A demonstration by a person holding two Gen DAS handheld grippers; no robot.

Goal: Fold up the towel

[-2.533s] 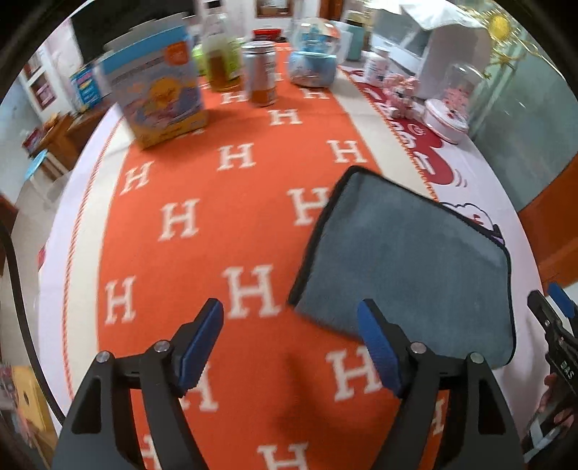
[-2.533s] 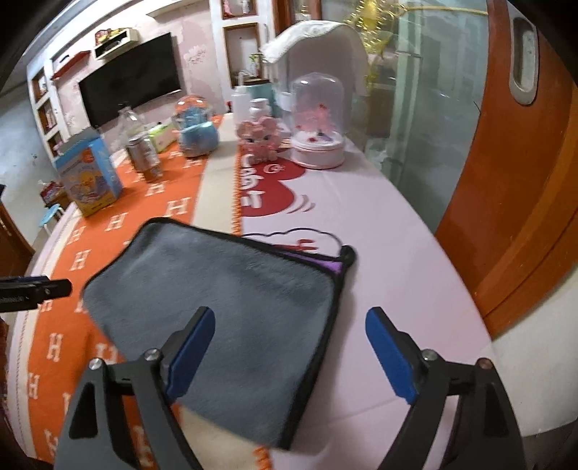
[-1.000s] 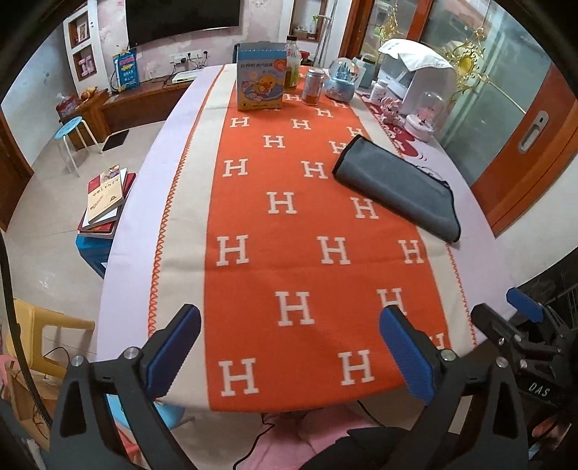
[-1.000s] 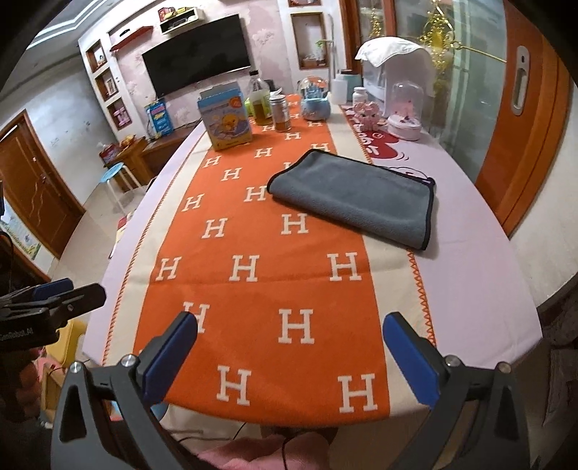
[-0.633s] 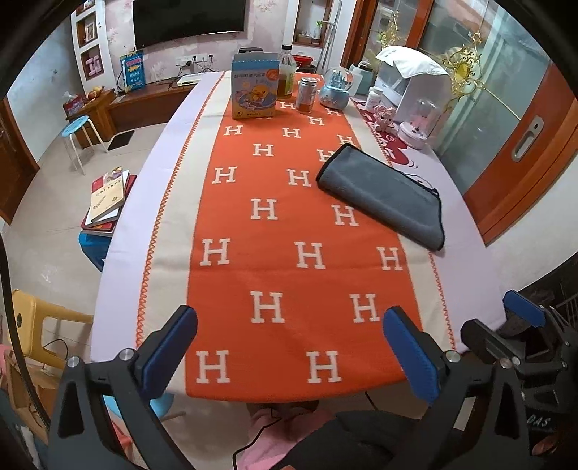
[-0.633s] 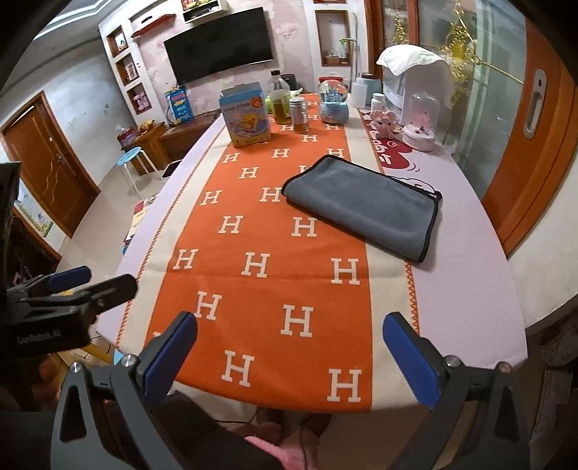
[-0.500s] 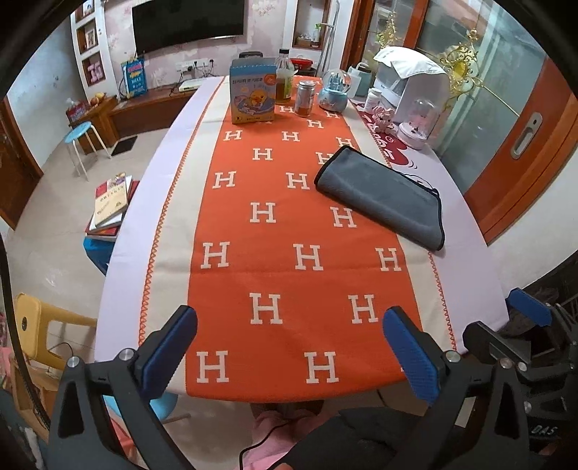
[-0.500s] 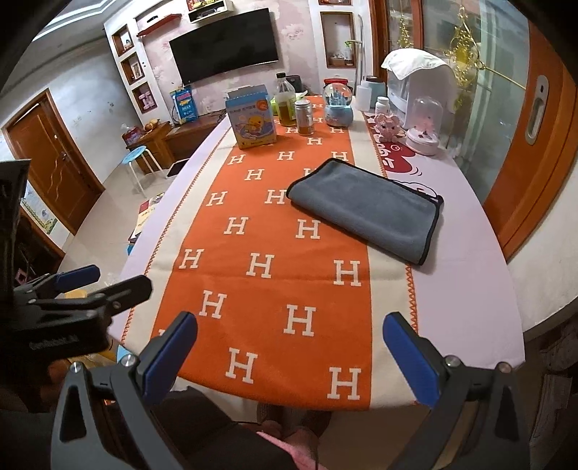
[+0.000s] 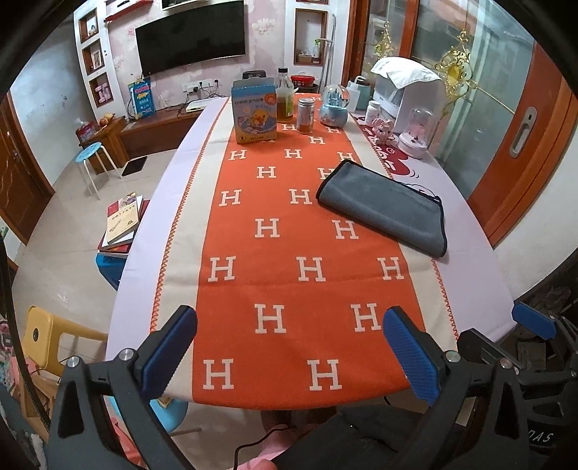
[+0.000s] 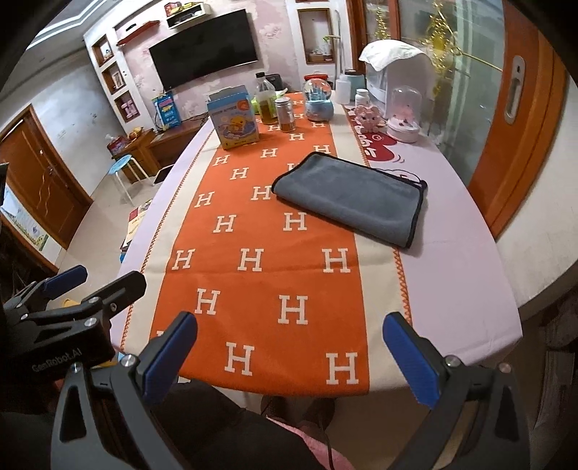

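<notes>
Left wrist: books [image 9: 121, 222] (floor) | right wrist: left claw [image 10: 94, 280] spread

**A living room behind the bench**

A dark TV [image 9: 191, 34] hangs on a pink floral wall [image 9: 267, 25], flanked by white recessed shelves [image 9: 95, 61]. Below it runs a low wooden cabinet [image 9: 151, 130], with a blue-topped stool [image 9: 88, 150] on the pale tiled floor [image 9: 68, 224]. Books [image 9: 121, 220] are stacked left of the bench [image 9: 173, 202]. A brown door [image 10: 43, 188] stands far left; an orange door [image 10: 520, 119] and glass panels [image 9: 484, 108] far right.
</notes>
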